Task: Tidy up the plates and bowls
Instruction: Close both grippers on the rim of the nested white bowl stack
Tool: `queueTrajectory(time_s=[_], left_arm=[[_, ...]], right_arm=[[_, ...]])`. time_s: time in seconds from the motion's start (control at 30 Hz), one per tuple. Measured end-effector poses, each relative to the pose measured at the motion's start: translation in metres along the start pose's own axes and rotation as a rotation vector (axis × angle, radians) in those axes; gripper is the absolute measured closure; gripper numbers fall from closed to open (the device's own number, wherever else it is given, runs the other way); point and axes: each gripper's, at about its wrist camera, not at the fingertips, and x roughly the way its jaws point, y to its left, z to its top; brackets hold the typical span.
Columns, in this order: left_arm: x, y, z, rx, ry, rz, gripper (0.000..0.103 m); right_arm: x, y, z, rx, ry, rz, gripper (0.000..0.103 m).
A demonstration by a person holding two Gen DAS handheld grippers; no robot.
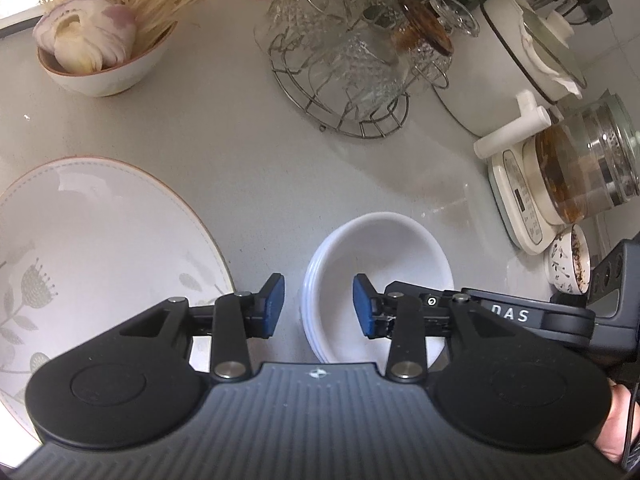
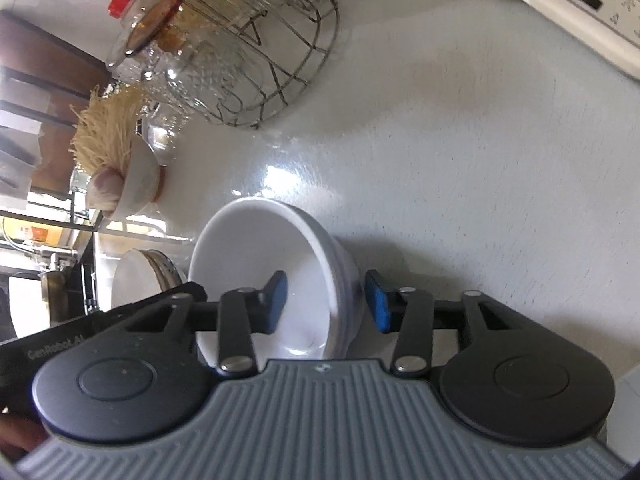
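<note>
Two grippers work over one stack of white bowls (image 1: 380, 264) on the grey desk (image 1: 240, 152). Left gripper (image 1: 319, 306) straddles the stack's near-left rim: one blue pad outside the wall, the other inside the top bowl, jaws approx. half open w/ clear gaps both sides, so nothing gripped. Right gripper (image 2: 326, 302) does the same on the opposite rim; in its view the stack (image 2: 272, 264) sits between the pads, left pad inside the bowl, right pad outside the wall. Pads look just off the rim, not pressing, jaws part open. Can't tell if either pad grazes the porcelain. In the left wrist view the right gripper's black body shows at the right edge, beside the stack, w/ part of a hand below it.

Big oval plate (image 1: 104, 248) w/ leaf and flower print lies flat on the desk just left of the stack, apart from it, partly under the left gripper's body. Further back left: a small bowl (image 1: 100, 68) holding garlic and dry noodles. Back centre: a wire rack (image 1: 344, 92) loaded w/ clear glass cups. Right side: a white pot (image 1: 516, 60) w/ glass lid, a glass kettle (image 1: 580, 168) on a cream base, and a small patterned cup (image 1: 568, 260) near the stack's right.
</note>
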Motion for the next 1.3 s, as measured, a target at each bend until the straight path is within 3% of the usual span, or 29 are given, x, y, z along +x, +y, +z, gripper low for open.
queueTrajectory(time_s=[0.13,0.77,1.3], left_arm=[[0.002,-0.006,0.0,0.024,0.012,0.0,0.058],[0.042,-0.049,0.008,0.184,0.108,-0.04,0.057],[0.061,-0.046,0.008,0.202,0.15,-0.036,0.059]], right_arm=[[0.002,-0.007,-0.002,0.035,0.013,0.01,0.08],[-0.028,-0.032,-0.009,0.102,-0.101,-0.043,0.084],[-0.034,-0.041,-0.015,0.141,-0.13,-0.023,0.084]])
